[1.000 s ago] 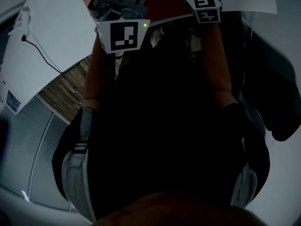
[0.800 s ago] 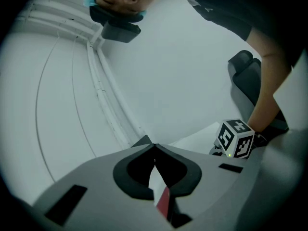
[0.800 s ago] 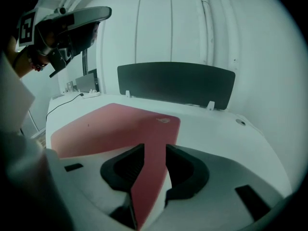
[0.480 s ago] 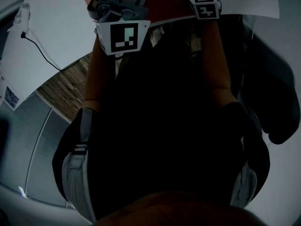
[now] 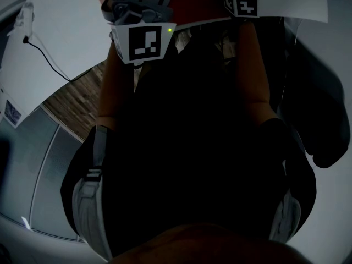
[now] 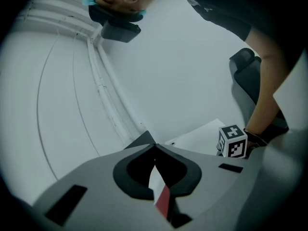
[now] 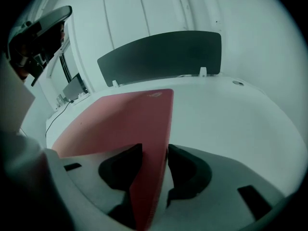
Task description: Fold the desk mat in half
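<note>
now left gripper pinches the desk mat; right gripper has just been opening, mat between its jaws.

head view: steeply down, torso close | left gripper view: along jaws, toward person | right gripper view: along jaws, over tabletop | shared by gripper views: desk mat

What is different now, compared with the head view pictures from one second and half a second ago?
The right claw has shifted: its marker cube sits nearer the top edge of the head view. Its jaws have just been opening, with the red desk mat standing between them. The left claw has kept its place, judging by its own cube; it is shut on the mat.
</note>
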### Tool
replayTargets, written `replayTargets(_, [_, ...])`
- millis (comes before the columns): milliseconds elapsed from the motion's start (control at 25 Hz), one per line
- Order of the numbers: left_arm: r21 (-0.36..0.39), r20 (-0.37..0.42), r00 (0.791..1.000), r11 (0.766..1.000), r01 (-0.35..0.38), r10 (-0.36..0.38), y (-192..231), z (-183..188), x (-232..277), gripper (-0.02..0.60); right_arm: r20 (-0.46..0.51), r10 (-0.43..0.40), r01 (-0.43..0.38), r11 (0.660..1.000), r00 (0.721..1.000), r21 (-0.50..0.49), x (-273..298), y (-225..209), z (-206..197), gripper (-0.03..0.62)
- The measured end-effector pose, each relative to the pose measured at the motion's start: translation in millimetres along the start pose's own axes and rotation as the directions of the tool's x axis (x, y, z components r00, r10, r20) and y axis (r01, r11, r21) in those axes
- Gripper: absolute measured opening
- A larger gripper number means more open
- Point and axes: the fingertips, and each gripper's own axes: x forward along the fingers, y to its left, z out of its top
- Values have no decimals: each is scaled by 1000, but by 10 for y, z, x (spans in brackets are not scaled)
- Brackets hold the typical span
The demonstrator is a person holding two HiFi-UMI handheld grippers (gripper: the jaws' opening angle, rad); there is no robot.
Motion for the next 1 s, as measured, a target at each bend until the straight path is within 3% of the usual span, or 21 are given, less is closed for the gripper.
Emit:
replayTargets(320, [2, -4, 1000, 1000, 8, -8, -20, -32, -11, 8, -31, -7, 7, 1000, 999, 10, 1, -5, -10, 177])
replayTargets(520, [10, -1, 1000, 1000, 13, -13, -32, -26, -5, 8, -8, 8, -7, 1000, 1000, 19, -77, -20, 36, 134])
replayTargets(720, [3, -4, 1000, 1000, 20, -20, -47, -58, -14, 8, 72, 108, -116, 987, 992, 114, -165, 110, 145, 133])
replayTargets(840, [7, 1, 1000, 1000, 29, -29, -61, -55, -12, 8, 130, 137, -167, 953, 982, 254, -166, 107, 148, 135])
replayTargets(920, [8, 3, 999, 999, 34, -34, -67, -52, -10, 8, 156, 124, -171, 928, 980, 333, -176, 77, 132, 135])
replayTargets(1000, [7, 5, 999, 999, 37, -38, -73, -41, -10, 8, 135, 87, -126, 939, 987, 321, -192, 44, 99, 135])
